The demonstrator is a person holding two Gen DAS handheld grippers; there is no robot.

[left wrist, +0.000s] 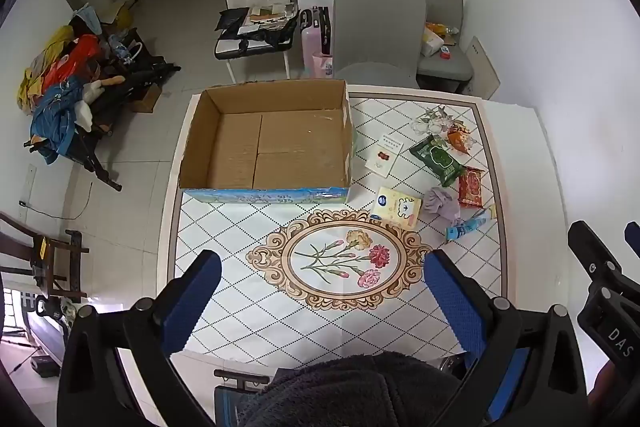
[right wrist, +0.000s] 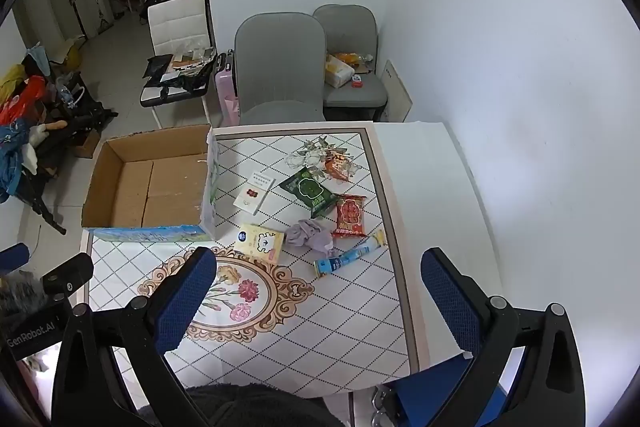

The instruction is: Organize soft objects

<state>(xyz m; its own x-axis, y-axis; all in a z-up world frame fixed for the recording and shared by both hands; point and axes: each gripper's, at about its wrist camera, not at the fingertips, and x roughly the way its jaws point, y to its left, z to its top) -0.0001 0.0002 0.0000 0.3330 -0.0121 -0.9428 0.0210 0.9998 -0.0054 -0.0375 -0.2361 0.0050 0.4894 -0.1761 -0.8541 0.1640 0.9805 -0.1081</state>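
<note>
The blue-padded fingers (left wrist: pixel 200 291) of the left gripper (left wrist: pixel 322 297) are spread wide apart with nothing held between them, and the fingers (right wrist: pixel 188 291) of the right gripper (right wrist: pixel 320 293) are likewise held wide apart and empty; both are raised above the near part of a table (right wrist: pixel 420 187) covered by a diamond-patterned cloth with a flower medallion (left wrist: pixel 340 259). An open cardboard box (left wrist: pixel 266 139) is seen at the far left of the table, its inside bare. To the right of the box, small items are scattered: a white card (right wrist: pixel 254 193), a green wipes pack (right wrist: pixel 308 191), a red snack packet (right wrist: pixel 351 215), an orange packet (right wrist: pixel 335 163) among crinkled clear wrappers, a pale yellow tissue pack (right wrist: pixel 259 243), a crumpled lilac cloth (right wrist: pixel 310 237) just beside the tissue pack, and a blue tube (right wrist: pixel 350 259) nearest the right gripper. Two grey chairs (left wrist: pixel 378 27) are placed beyond the table against a white wall. A dark fuzzy sleeve (left wrist: pixel 344 391) is visible at the bottom edge.
</note>
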